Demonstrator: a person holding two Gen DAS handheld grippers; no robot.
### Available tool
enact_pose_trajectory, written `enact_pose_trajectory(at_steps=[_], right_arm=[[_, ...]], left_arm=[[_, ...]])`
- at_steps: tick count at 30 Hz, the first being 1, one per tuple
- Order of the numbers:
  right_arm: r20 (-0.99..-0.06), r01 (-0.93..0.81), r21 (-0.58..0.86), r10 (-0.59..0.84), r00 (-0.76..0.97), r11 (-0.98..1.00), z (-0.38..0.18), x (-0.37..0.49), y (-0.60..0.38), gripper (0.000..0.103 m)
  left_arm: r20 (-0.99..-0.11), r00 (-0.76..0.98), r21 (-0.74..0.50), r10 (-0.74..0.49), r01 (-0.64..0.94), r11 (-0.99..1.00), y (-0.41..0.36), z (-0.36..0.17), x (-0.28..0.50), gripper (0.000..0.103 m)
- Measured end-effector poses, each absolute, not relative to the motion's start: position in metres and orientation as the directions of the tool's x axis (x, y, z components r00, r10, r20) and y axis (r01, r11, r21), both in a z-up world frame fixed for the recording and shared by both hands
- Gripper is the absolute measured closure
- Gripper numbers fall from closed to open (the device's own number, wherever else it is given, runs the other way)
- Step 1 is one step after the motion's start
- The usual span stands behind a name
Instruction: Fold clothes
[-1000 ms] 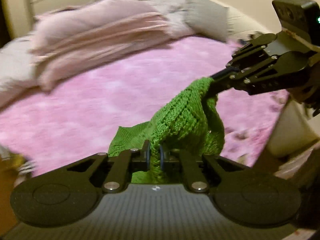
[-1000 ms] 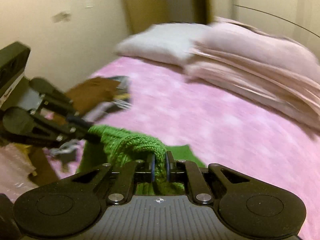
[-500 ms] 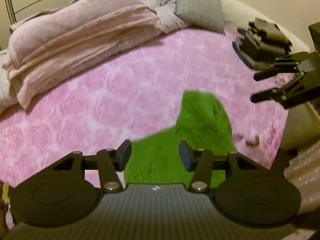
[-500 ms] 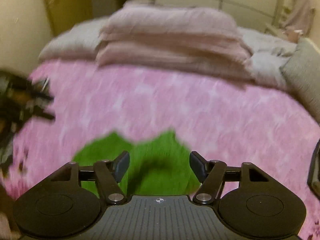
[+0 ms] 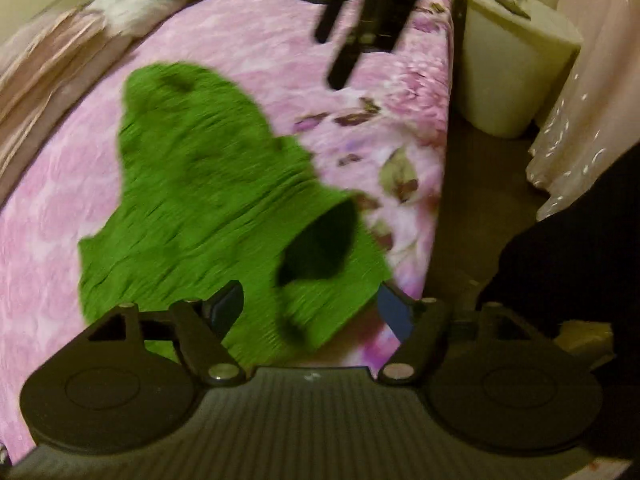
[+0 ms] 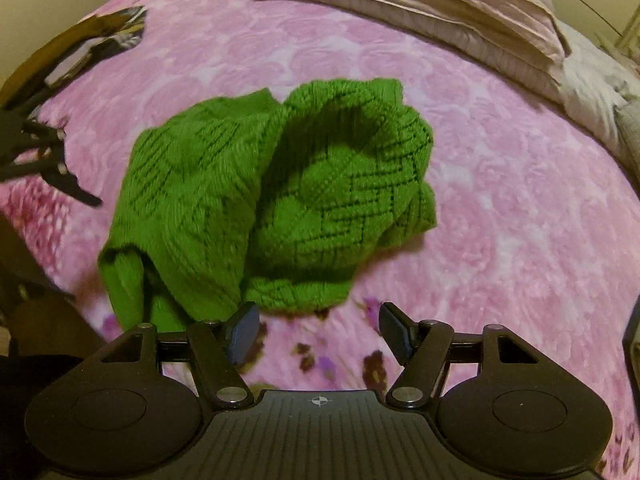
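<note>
A green knitted garment lies loosely crumpled on the pink bedspread, partly doubled over itself, with one end hanging near the bed's front edge. In the left wrist view the same green knit spreads across the bed, blurred, with a dark opening near its lower right. My left gripper is open just above the knit's near edge and holds nothing. My right gripper is open over bare bedspread just in front of the garment. The right gripper appears dark and blurred at the top of the left wrist view.
Folded pale pink bedding and pillows line the far side of the bed. A white bin stands on the floor beside the bed, next to a pale curtain. A brown item lies at the bed's left corner.
One second ago both grippers were shut on the lifted green knit. Both let go and opened; the garment dropped onto the bed, and both grippers have pulled back towards the bed's edge.
</note>
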State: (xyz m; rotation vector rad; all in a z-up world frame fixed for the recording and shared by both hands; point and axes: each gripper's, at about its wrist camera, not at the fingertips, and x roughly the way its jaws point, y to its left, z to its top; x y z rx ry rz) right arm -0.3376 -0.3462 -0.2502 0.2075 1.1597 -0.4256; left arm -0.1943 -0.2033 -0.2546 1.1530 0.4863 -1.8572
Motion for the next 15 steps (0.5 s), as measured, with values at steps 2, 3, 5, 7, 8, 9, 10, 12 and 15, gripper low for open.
enact_pose_trajectory(at_steps=[2, 3, 5, 7, 8, 9, 10, 12, 15], right_arm=[[-0.914, 0.394, -0.052, -0.203, 0.352, 0.918, -0.254, -0.351, -0.349, 0.04], [-0.912, 0.374, -0.054, -0.198, 0.36, 0.926, -0.258, -0.359, -0.352, 0.04], [-0.905, 0.35, -0.069, -0.206, 0.372, 0.934, -0.261, -0.376, -0.356, 0.04], [-0.901, 0.348, -0.071, -0.21, 0.38, 0.935, -0.265, -0.396, -0.364, 0.04], [-0.901, 0.35, -0.069, -0.209, 0.381, 0.934, -0.267, -0.405, -0.366, 0.04], [-0.902, 0.353, -0.069, -0.21, 0.377, 0.933, -0.27, -0.414, -0.369, 0.04], [-0.904, 0.356, -0.071, -0.211, 0.372, 0.932, -0.273, -0.422, -0.37, 0.04], [-0.908, 0.365, -0.066, -0.207, 0.364, 0.929, -0.278, -0.434, -0.373, 0.04], [-0.911, 0.397, -0.039, -0.196, 0.363, 0.917, -0.282, -0.446, -0.377, 0.04]], left_arm=[[-0.849, -0.149, 0.182, -0.507, 0.818, -0.546, -0.206, -0.263, -0.225, 0.026], [-0.842, -0.127, 0.217, -0.524, 0.809, -0.545, -0.207, -0.268, -0.24, 0.017], [-0.83, -0.084, 0.295, -0.551, 0.772, -0.563, -0.206, -0.285, -0.271, 0.014], [-0.83, 0.007, 0.395, -0.557, 0.712, -0.58, -0.211, -0.309, -0.295, 0.016], [-0.81, 0.065, 0.464, -0.583, 0.68, -0.568, -0.214, -0.318, -0.304, 0.017], [-0.778, 0.122, 0.536, -0.616, 0.64, -0.55, -0.218, -0.328, -0.311, 0.019], [-0.753, 0.156, 0.583, -0.639, 0.61, -0.537, -0.222, -0.332, -0.315, 0.021], [-0.707, 0.215, 0.657, -0.673, 0.551, -0.514, -0.232, -0.34, -0.319, 0.022], [-0.702, 0.285, 0.686, -0.652, 0.517, -0.512, -0.247, -0.348, -0.31, 0.062]])
